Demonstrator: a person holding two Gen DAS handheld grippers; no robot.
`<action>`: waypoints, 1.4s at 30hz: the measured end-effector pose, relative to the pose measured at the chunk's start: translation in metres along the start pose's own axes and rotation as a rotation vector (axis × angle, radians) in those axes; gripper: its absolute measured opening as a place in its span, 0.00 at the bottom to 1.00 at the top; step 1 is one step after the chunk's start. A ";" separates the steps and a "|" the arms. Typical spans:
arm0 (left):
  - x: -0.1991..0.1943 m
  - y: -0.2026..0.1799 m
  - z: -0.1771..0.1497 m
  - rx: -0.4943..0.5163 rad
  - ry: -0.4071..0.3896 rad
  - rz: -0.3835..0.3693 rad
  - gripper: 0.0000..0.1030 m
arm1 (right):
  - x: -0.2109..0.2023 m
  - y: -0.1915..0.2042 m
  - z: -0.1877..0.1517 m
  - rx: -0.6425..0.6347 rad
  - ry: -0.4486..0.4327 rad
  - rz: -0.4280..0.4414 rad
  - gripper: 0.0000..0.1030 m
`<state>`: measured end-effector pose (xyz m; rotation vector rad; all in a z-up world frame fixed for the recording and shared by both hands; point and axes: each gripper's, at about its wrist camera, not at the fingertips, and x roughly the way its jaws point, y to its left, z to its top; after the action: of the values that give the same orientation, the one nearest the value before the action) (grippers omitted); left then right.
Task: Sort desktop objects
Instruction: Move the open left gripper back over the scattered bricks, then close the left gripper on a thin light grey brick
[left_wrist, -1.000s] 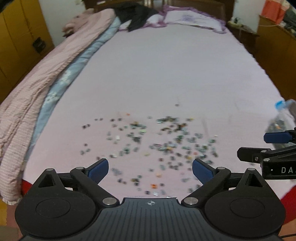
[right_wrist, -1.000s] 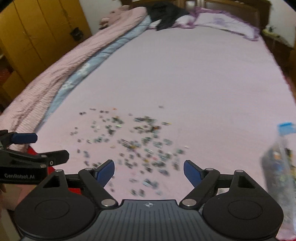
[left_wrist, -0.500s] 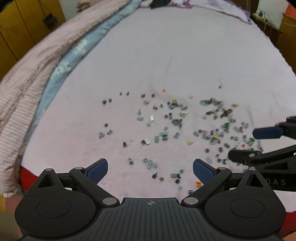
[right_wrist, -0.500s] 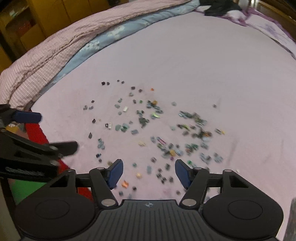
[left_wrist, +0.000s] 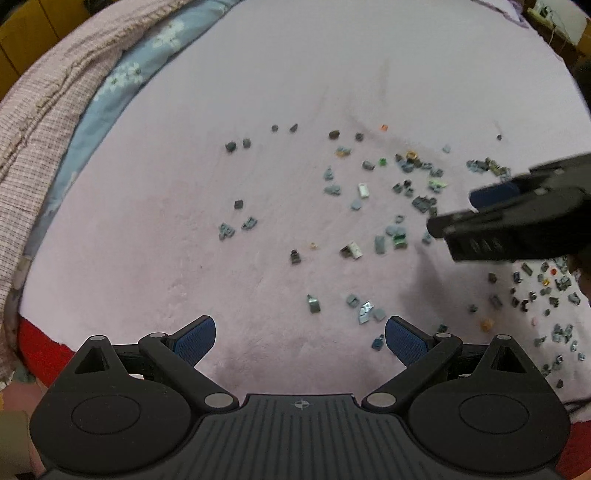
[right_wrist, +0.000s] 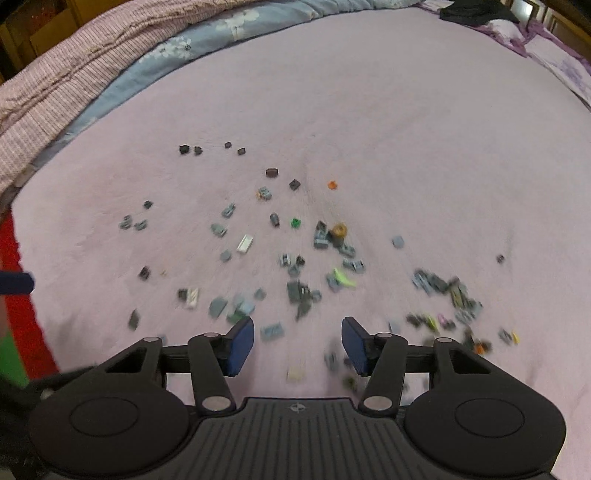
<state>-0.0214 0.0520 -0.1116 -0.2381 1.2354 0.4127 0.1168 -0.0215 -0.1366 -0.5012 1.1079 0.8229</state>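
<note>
A: Entry. Small bricks (right_wrist: 295, 258) lie scattered loose over the pink bed sheet (right_wrist: 369, 110), mostly grey, a few green and orange. No piles or groups by colour that I can make out; no container shows in either view.

B: Fingers?

A: Left gripper (left_wrist: 300, 334) spread wide, nothing between the pads. Right gripper (right_wrist: 297, 345) also spread, somewhat narrower, empty. In the left wrist view the right gripper shows side-on, low over the denser right part of the scatter.

B: Which is nearer to a piece?

A: The right. A grey brick (right_wrist: 271, 331) lies just ahead of its fingertips, slightly toward its left finger; a pale piece (right_wrist: 295, 373) sits under the gap, blurred. The left gripper has a grey wedge (left_wrist: 314, 304) ahead of its gap and a small cluster (left_wrist: 364, 308) toward its right finger, both clear of the pads.

B: Long axis of the grey brick?

A: Appears to run roughly across the gap, but motion blur makes this uncertain. My judgement: a pinch there needs the fingers turned to close on the short sides.
</note>
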 end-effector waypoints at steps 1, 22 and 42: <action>0.002 0.001 0.001 0.000 0.003 -0.001 0.96 | 0.007 0.000 0.002 -0.011 0.001 -0.003 0.54; 0.027 -0.002 0.016 0.047 0.032 -0.017 0.96 | 0.047 -0.008 0.001 -0.054 0.000 0.018 0.13; 0.071 -0.031 0.082 0.192 -0.134 -0.043 0.82 | 0.027 -0.047 -0.021 0.131 0.013 0.023 0.11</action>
<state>0.0819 0.0689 -0.1538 -0.0715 1.1282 0.2662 0.1475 -0.0569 -0.1712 -0.3854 1.1731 0.7622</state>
